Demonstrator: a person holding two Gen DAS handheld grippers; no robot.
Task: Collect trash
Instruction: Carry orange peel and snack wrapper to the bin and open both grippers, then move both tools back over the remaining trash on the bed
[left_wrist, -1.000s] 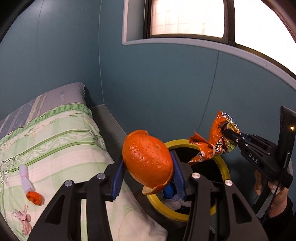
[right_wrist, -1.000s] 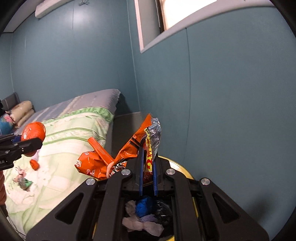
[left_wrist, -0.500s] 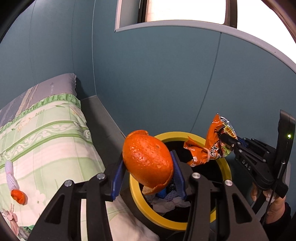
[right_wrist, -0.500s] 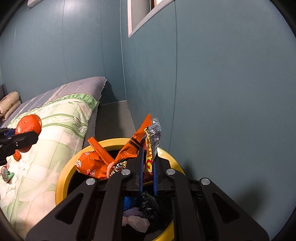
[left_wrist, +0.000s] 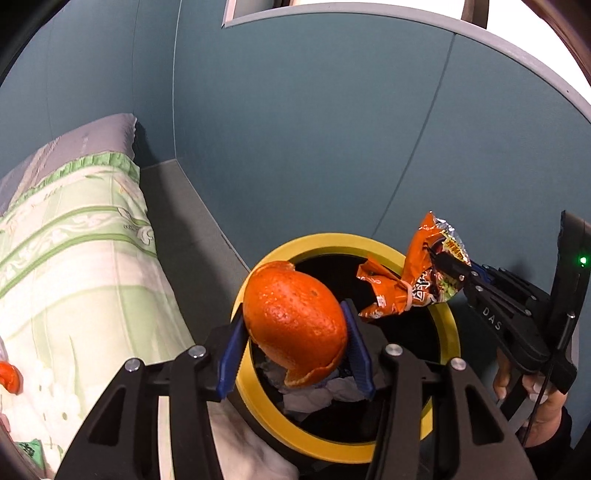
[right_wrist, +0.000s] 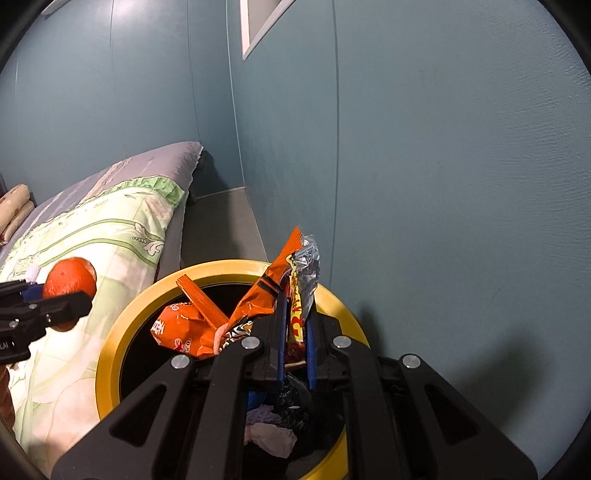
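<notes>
Two tongs over a yellow-rimmed bin (left_wrist: 448, 334). Left tongs (left_wrist: 295, 341) – part open, jaws just widened, blue pads on either side of an orange peel (left_wrist: 295, 319) above the bin's near rim. Right tongs (right_wrist: 295, 332) pinched tight on a crumpled orange snack wrapper (right_wrist: 258, 310) (silver lining showing) above the opening. Beside the bin – a bed (left_wrist: 74, 258).

Bright orange peel (left_wrist: 295, 317) between my blue pads (left_wrist: 357, 345), an orange and silver wrapper (right_wrist: 291, 291) with yellow print, a yellow-rimmed black bin (left_wrist: 448, 325), teal walls (right_wrist: 443, 147), and a pale green quilt (left_wrist: 74, 258) with scroll stripes.
</notes>
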